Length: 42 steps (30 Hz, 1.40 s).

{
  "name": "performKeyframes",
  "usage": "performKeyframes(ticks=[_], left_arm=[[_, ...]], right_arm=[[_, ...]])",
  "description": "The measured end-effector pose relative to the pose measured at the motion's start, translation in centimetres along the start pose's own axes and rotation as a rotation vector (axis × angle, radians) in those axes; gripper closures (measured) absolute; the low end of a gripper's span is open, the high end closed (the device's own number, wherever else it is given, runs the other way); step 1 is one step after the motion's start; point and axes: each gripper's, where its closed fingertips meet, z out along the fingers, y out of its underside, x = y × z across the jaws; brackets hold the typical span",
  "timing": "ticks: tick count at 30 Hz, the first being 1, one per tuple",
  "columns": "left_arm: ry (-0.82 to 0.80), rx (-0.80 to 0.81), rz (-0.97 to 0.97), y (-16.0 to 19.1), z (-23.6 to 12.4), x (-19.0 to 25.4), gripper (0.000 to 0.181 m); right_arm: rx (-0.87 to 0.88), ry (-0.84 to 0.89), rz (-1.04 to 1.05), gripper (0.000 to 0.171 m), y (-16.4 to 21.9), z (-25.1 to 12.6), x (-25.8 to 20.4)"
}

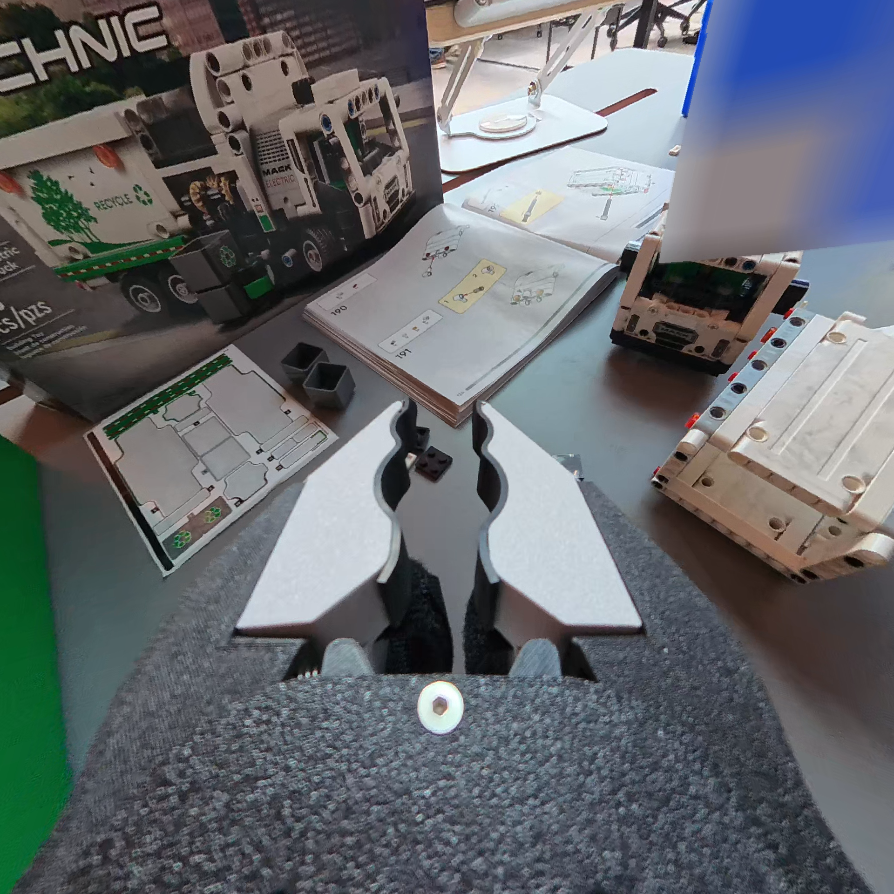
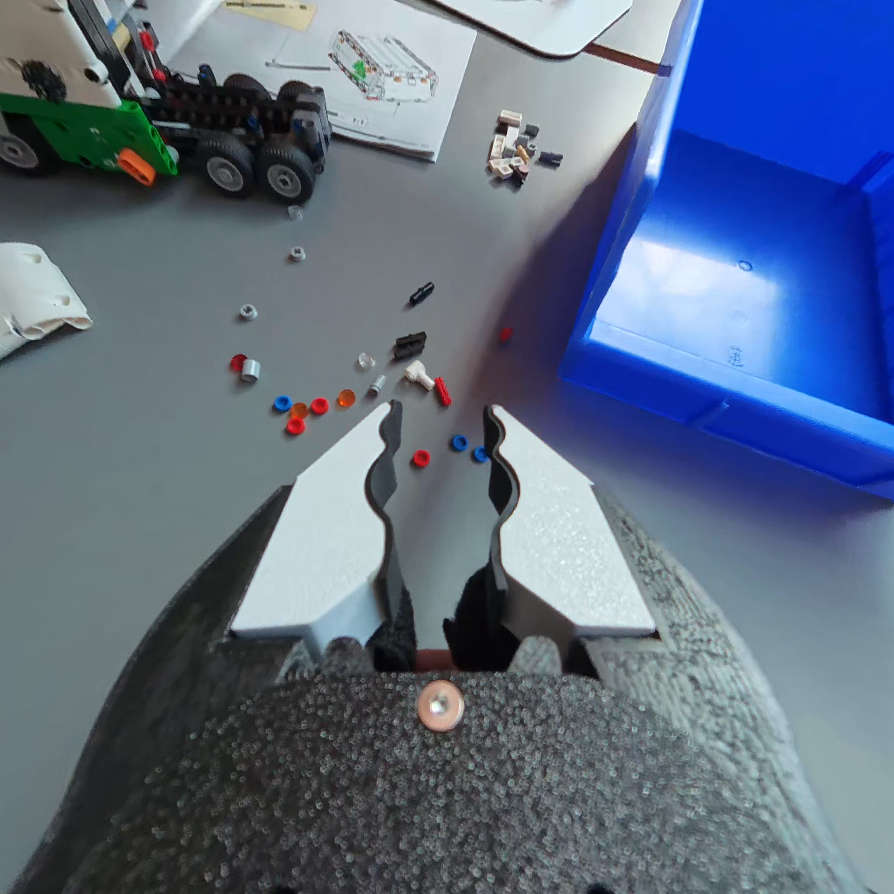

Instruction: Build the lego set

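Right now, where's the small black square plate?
Left wrist view: the small black square plate lies on the dark table just past the open left claw, between its tips, with the sticker sheet to its left and the instruction booklet behind.

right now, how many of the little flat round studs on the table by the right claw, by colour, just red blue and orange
red studs: 4
blue studs: 3
orange studs: 2
total: 9
Not counted: a small red bit near the blue bin, too blurred to tell its shape.
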Motion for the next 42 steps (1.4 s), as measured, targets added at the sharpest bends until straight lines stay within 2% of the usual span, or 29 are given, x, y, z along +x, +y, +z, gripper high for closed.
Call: performKeyframes(ticks=[8,16,21,25,28,30,35,38,42], left_arm=[[0.014,-0.006,0.012,0.1,0.1,0.6,0.161],[0.018,0.008,0.055,-0.4,-0.3,1.3,0.16],[0.022,0.007,0.071,-0.4,-0.3,1.6,0.161],[0.021,0.009,0.064,-0.5,-0.4,1.5,0.161],[0.011,0.013,0.071,-0.6,-0.4,1.4,0.161],[0.006,0.015,0.074,-0.7,-0.5,1.4,0.161],[0.004,0.014,0.078,-0.6,-0.4,1.3,0.161],[0.005,0.004,0.066,-0.3,-0.4,1.1,0.161],[0.03,0.003,0.039,-0.3,-0.3,1.4,0.161]], right_arm=[[-0.036,-0.098,0.019,0.145,0.1,0.5,-3.1],[-0.138,-0.122,0.097,0.154,0.6,3.3,-3.7],[-0.129,-0.111,0.103,0.167,0.6,3.6,-3.4],[-0.11,-0.104,0.051,0.168,-0.1,3.3,-3.8],[-0.029,-0.191,-0.033,0.167,-2.2,2.4,-6.5],[0.008,-0.316,-0.121,0.167,-3.1,1.5,-9.9],[0.033,-0.618,-0.179,0.167,-2.9,0.1,-18.4],[-0.037,-0.63,-0.231,0.167,-1.2,0.8,-20.8],[-0.076,-0.543,-0.357,0.167,-0.2,1.6,-21.2]])
